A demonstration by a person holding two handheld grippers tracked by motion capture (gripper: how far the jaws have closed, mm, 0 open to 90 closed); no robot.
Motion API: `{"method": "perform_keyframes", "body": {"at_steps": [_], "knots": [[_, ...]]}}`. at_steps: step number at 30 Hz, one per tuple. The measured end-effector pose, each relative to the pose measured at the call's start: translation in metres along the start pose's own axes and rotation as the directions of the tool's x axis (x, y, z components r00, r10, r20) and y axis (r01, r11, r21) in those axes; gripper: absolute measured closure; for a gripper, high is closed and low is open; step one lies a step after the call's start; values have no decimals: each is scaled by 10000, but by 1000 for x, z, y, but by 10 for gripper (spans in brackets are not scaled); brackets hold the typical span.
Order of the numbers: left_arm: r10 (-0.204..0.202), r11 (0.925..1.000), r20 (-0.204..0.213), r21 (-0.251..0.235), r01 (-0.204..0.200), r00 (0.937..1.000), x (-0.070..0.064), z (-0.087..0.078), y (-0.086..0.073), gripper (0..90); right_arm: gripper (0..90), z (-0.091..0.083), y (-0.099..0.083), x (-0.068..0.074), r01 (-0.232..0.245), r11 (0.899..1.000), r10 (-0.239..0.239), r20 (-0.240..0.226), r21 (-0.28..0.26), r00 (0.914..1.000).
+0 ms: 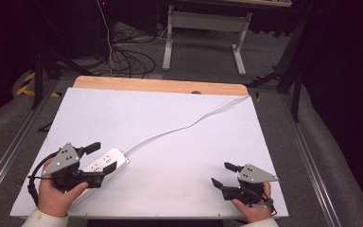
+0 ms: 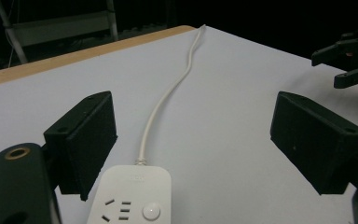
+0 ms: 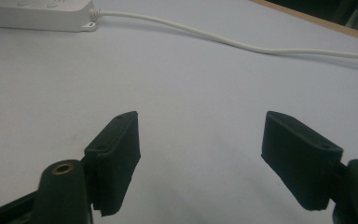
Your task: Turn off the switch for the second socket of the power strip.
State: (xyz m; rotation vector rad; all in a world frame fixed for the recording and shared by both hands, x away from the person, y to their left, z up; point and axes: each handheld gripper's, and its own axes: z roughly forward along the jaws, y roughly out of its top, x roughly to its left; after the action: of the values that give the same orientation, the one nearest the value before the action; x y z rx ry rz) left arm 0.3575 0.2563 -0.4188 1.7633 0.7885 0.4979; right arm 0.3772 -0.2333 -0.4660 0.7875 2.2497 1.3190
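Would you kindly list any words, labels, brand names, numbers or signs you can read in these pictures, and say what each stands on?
None can be read.
Power strip: a faint embossed mark near the end where its cord enters, too blurred to read.
Left gripper and right gripper: no lettering shows on the jaws or on the grey plates.
Table: no print on its white surface.

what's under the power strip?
The power strip lies flat on the white table sheet, between the open left gripper's fingers. Anything beneath the strip is hidden by its body.
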Motion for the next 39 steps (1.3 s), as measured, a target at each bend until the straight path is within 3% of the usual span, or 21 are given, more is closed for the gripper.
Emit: {"method": "perform_keyframes", "body": {"at_steps": [7, 17, 23, 26, 28, 34, 39], "knots": [[545, 9985, -54, 65, -545, 9985, -6, 7, -10, 146, 282, -2, 0, 0, -88, 9998, 85, -168, -183, 9998], [382, 9981, 74, 484, -385, 9992, -6, 16, -28, 164, 282, -3, 0, 0, -104, 9997, 97, -319, -225, 9994], [48, 9968, 226, 794, -66, 9997, -8, 21, -39, 165, 282, -3, 0, 0, -124, 9997, 116, -352, -228, 9993], [320, 9932, 66, 1117, -325, 9995, -8, 24, -44, 180, 283, -3, 0, 0, -115, 9996, 106, -381, -240, 9992], [245, 9924, 187, 1199, -266, 9995, -9, 25, -46, 184, 283, -3, 0, 0, -132, 9996, 122, -392, -240, 9992], [570, 9881, 443, 1407, -627, 9974, -11, 26, -52, 182, 282, -3, 0, 0, -123, 9996, 113, -422, -237, 9990], [283, 9855, 771, 1647, -407, 9966, -15, 28, -59, 180, 282, -3, 0, 0, -105, 9997, 95, -455, -225, 9989]]}}
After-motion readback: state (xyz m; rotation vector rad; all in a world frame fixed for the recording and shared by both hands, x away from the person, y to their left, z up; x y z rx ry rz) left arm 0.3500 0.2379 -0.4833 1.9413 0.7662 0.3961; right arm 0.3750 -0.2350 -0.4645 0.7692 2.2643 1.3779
